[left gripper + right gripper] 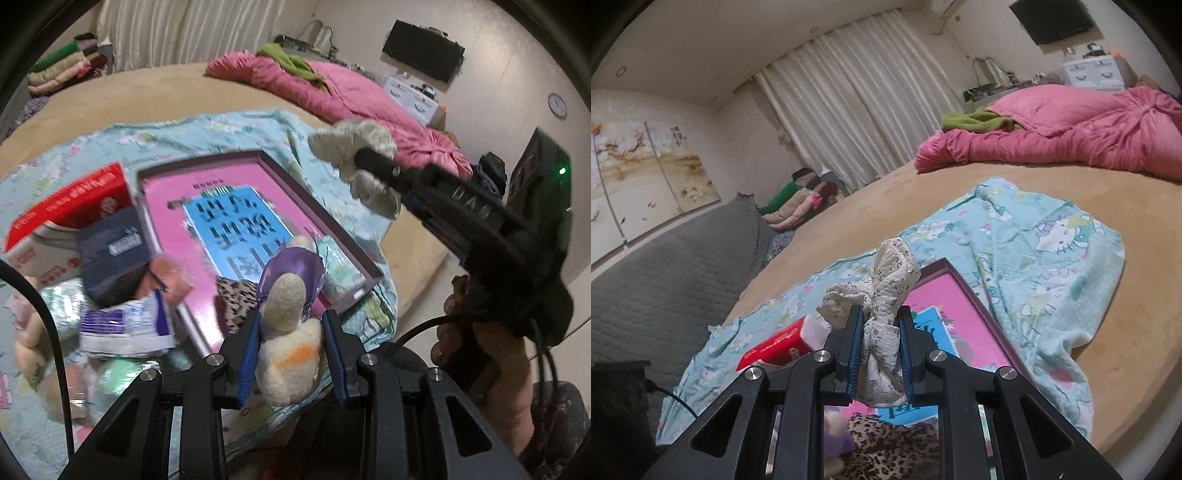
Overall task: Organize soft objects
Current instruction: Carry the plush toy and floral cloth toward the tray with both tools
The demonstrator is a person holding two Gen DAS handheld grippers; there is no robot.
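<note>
In the left wrist view my left gripper [291,328] is shut on a cream plush toy [291,354] with an orange patch and a purple cap. It hangs over the near corner of a shallow pink box [173,206]. A leopard-print cloth [232,299] lies in that corner. My right gripper [364,157] hovers over the box's far right edge, shut on a white speckled cloth [369,136]. In the right wrist view the same cloth [890,280] bunches up between the right gripper [881,317] pads, above the pink box [945,295].
A red box [70,199], a dark blue box [110,254] and a tissue packet [122,325] crowd the pink box's left side. All rest on a pale blue cartoon-print blanket [1052,251] on a tan bed [1145,295]. A pink quilt [1089,125] lies at the far end.
</note>
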